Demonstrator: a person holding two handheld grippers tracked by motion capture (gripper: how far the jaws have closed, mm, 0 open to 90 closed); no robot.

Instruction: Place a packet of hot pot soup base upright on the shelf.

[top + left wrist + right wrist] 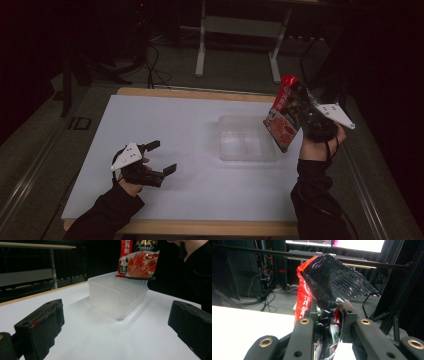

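Forearms enter the high view from below: the left gripper (162, 157) rests spread and empty on the white table (190, 190), while the right gripper (295, 107) pinches a red sauce packet (281, 122) above the clear container (245, 140). Left gripper view: packet (138, 260) hangs over the container's (112, 296) far end. Right gripper view: jaws clamp the packet (324, 315).

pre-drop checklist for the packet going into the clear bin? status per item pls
1. Grip: right gripper shut on the red packet, jaws pinching its upper part: ok.
2. Packet off the table, hanging over the right end of the clear bin: ok.
3. Bin upright on the white table, open top: ok.
4. Bin contents: looks empty, with a divider inside: ok.
5. Left gripper open, low over the table and apart from the bin: ok.
6. Whether the packet fits flat in one compartment: cannot tell.
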